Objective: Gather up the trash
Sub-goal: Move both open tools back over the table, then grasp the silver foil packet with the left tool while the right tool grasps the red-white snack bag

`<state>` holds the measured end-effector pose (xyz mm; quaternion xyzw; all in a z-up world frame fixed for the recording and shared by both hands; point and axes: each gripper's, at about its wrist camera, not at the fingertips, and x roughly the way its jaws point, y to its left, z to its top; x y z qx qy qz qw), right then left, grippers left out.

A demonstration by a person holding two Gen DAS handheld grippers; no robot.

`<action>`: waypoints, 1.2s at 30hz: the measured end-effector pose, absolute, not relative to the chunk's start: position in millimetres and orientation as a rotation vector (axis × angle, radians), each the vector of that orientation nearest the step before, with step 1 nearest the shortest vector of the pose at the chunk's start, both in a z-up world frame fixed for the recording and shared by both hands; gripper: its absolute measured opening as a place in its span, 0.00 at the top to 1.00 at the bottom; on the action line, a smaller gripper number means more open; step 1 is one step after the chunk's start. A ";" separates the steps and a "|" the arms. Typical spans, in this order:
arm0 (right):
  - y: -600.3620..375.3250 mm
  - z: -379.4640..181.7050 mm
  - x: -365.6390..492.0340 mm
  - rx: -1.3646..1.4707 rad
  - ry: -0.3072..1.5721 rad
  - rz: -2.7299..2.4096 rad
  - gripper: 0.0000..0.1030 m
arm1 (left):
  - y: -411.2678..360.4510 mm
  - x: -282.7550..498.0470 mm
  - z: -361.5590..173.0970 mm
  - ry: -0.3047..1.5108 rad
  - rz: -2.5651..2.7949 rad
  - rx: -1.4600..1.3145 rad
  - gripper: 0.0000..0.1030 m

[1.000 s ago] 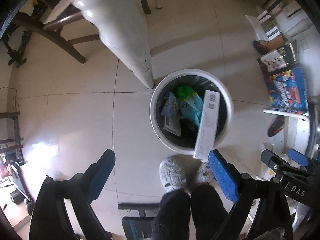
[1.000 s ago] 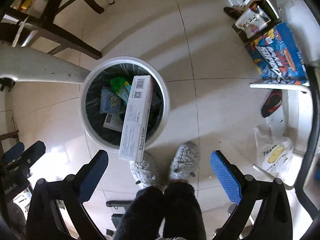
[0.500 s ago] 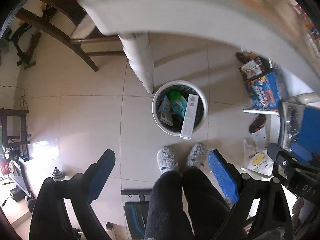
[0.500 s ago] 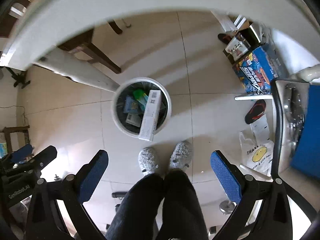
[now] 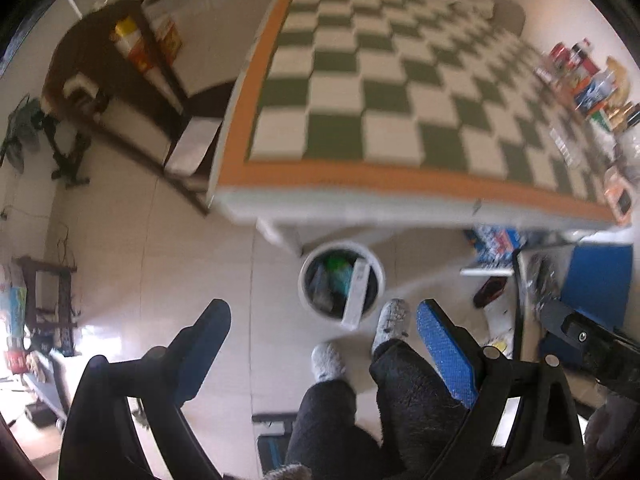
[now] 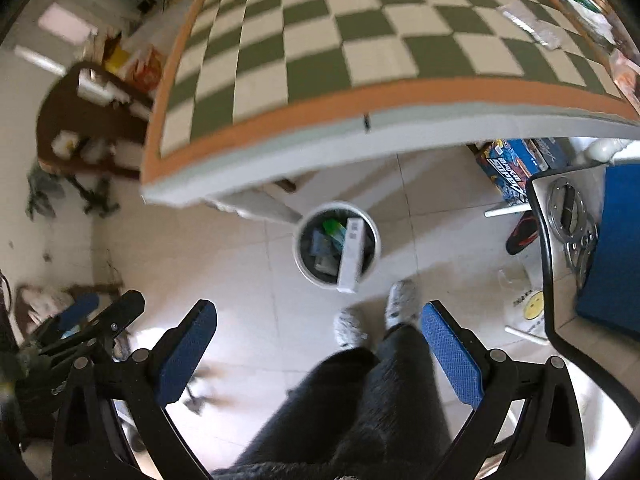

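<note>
A round white trash bin (image 5: 306, 280) (image 6: 298, 258) stands on the tiled floor under the table's near edge. It holds several wrappers and a long white box (image 5: 356, 294) (image 6: 351, 256) that leans out over its near rim. My left gripper (image 5: 324, 354) is open and empty, high above the floor. My right gripper (image 6: 320, 350) is also open and empty, high above the floor. The bin is far below both. Loose packets (image 5: 560, 142) (image 6: 532, 26) lie on the table's right side.
A table with a green-and-white checked cloth (image 5: 380, 92) (image 6: 340, 32) fills the upper view. The person's legs and grey slippers (image 5: 390, 320) (image 6: 400, 304) stand beside the bin. A dark wooden chair (image 5: 120, 80) stands left; boxes (image 6: 508, 168) and a blue seat (image 6: 620, 240) right.
Both grippers have risen from just above the bin to above table height. The bin now looks small and the checked tabletop has come into view. Both stay open.
</note>
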<state>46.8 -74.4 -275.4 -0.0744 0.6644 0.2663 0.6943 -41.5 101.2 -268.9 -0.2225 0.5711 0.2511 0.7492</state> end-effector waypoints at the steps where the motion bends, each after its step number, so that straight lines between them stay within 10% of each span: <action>1: -79.5 -265.6 60.1 -0.134 1.471 0.581 0.00 | 100.9 -28.5 -263.7 1.243 0.545 -0.472 0.08; 21: -301.9 -295.7 452.5 0.089 1.439 0.023 0.00 | -46.2 453.5 -345.7 1.541 0.232 -0.793 0.09; 36: -339.6 -336.5 545.5 0.085 1.491 -0.042 0.00 | -103.4 524.1 -391.6 1.668 0.357 -0.483 0.22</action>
